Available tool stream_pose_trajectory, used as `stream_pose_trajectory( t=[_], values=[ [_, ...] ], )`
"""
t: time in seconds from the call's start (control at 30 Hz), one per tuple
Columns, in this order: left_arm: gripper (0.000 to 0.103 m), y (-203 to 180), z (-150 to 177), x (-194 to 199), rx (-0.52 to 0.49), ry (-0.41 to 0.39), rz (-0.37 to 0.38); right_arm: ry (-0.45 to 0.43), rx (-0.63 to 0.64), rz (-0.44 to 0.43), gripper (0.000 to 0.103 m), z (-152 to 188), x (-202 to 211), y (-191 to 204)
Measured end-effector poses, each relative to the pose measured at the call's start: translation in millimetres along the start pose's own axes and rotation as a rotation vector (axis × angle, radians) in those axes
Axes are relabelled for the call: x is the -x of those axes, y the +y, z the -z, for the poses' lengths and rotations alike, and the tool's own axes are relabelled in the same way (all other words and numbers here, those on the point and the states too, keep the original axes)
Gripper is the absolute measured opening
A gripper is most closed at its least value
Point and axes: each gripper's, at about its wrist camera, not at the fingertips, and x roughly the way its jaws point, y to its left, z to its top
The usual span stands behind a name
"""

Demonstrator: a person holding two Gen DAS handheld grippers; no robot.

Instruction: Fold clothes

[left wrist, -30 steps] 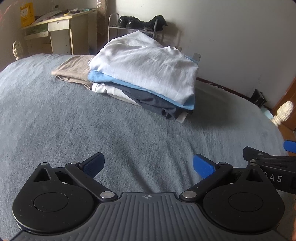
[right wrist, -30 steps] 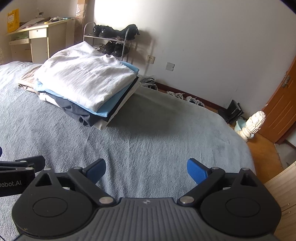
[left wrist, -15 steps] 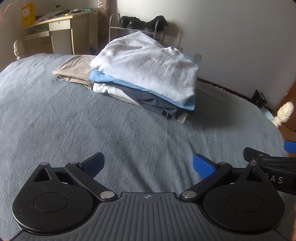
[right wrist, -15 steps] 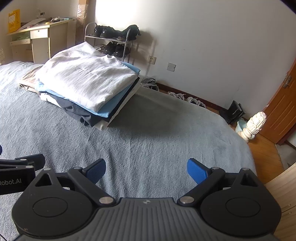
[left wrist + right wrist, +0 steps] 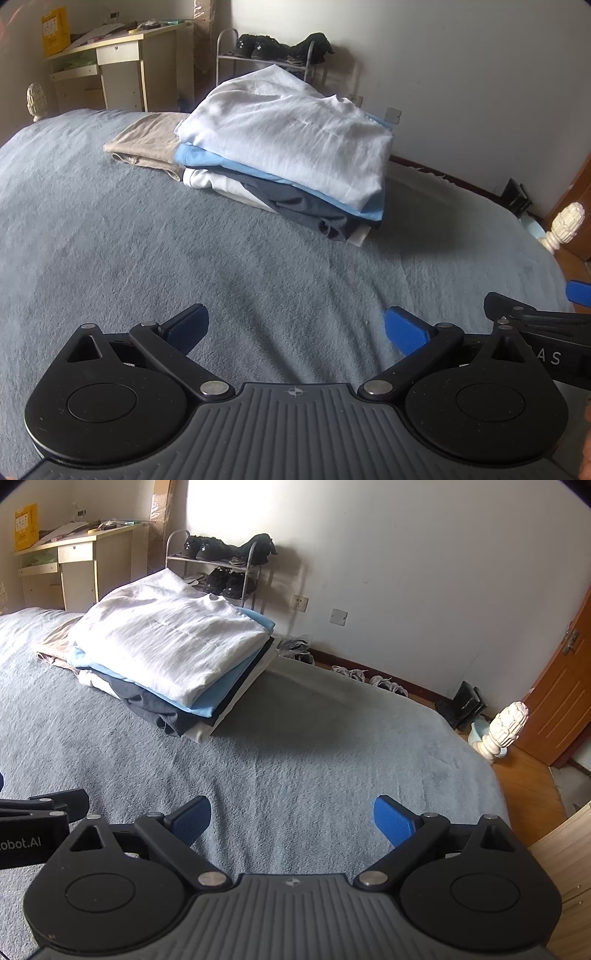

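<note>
hovering low over the grey bedspread [image 5: 110, 240], the left gripper [image 5: 295, 328] has its blue-padded jaws spread wide with nothing between them. the right gripper [image 5: 291, 814] sits just beside it, jaws likewise wide apart and empty. ahead of both, well apart from the fingers, a stack of folded clothes [image 5: 291, 147] lies on the bedspread: a white shirt [image 5: 166, 642] on top, light blue, dark and white layers beneath, a beige garment [image 5: 147, 144] at the stack's far left. behind stand a shoe rack [image 5: 221, 565] and a desk [image 5: 122, 62].
</note>
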Motion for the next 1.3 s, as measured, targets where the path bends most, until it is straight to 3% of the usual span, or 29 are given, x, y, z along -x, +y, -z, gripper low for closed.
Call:
stream_pose_trajectory(
  t=[1.3],
  values=[
    [0.103,-12,-3,-8,-0.026,0.01,0.008,0.022,-0.025,0.006,0.098,-1,-9,-8]
  ],
)
